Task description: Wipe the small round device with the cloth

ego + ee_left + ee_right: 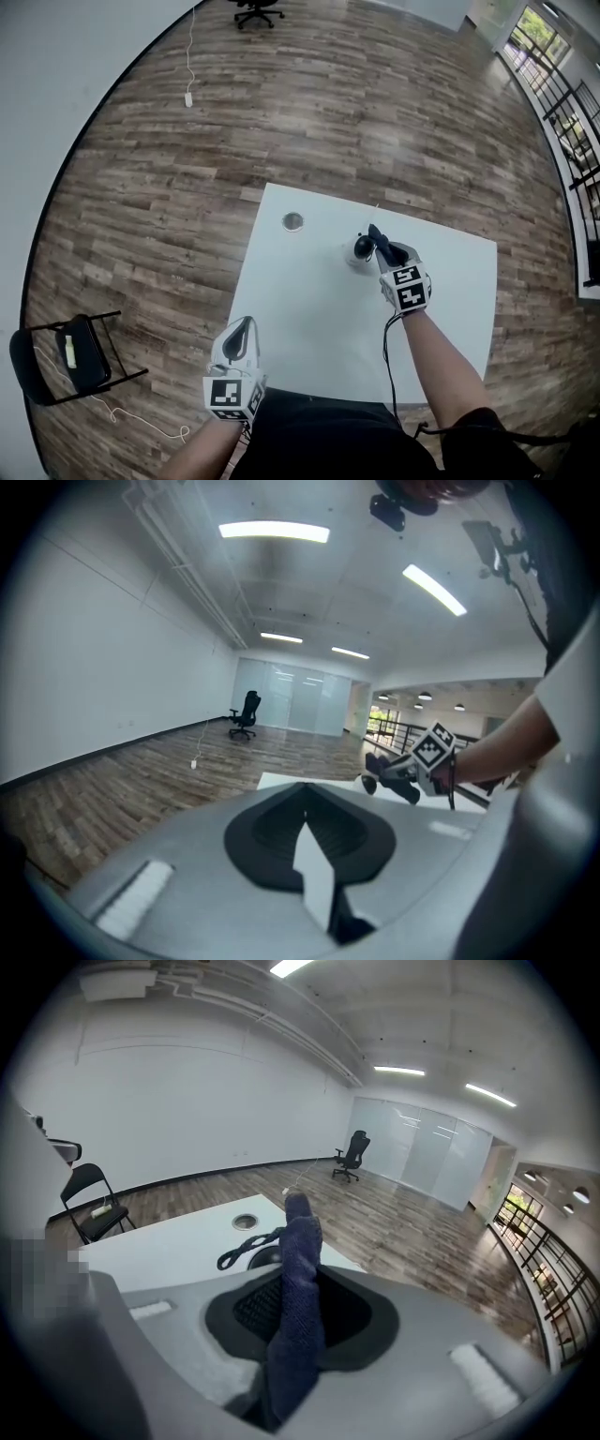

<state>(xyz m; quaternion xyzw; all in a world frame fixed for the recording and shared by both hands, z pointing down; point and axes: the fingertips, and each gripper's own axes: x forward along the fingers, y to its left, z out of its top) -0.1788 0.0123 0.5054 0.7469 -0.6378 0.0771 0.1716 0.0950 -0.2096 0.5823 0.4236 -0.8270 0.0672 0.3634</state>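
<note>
White bench point(300, 314) with a round cable port point(292, 221), shown on wood-plank floor point(178, 178). A black folding chair point(80, 354) is seen at left; an office chair point(256, 11) is set well apart, by the far wall.

A white square table point(319, 319) stands on the brown wood floor point(281, 112). A small round white device point(357, 253) sits on it, right by the right gripper point(380, 246). A round silver hole cover point(292, 221) lies well off to that gripper's left.
</note>
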